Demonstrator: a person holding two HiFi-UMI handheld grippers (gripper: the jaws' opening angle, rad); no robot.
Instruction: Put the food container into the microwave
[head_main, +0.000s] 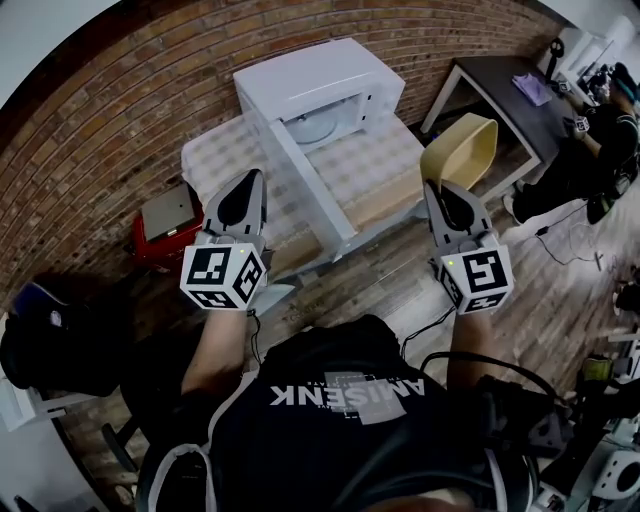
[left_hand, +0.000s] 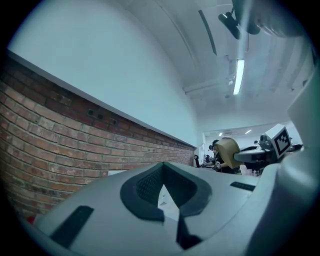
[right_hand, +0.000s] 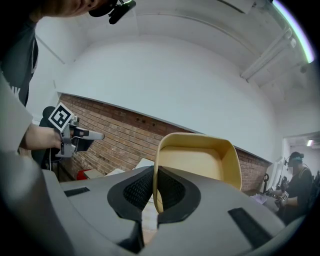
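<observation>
A white microwave (head_main: 318, 88) stands on a checked table (head_main: 375, 165) with its door (head_main: 300, 175) swung open toward me. My right gripper (head_main: 443, 192) is shut on the rim of a tan food container (head_main: 460, 150), held on edge in the air to the right of the microwave's front. The right gripper view shows the container's wall (right_hand: 195, 160) pinched between the pads (right_hand: 172, 190). My left gripper (head_main: 245, 195) hovers left of the door, jaws together with nothing in them. From the left gripper view (left_hand: 162, 192), the container (left_hand: 227, 152) is visible at the far right.
A brick wall (head_main: 120, 110) runs behind the table. A red box (head_main: 165, 225) sits on the floor at left, beside a dark bag (head_main: 40, 340). A dark desk (head_main: 510, 90) and a seated person (head_main: 600, 150) are at the upper right. Cables (head_main: 560, 245) lie on the wooden floor.
</observation>
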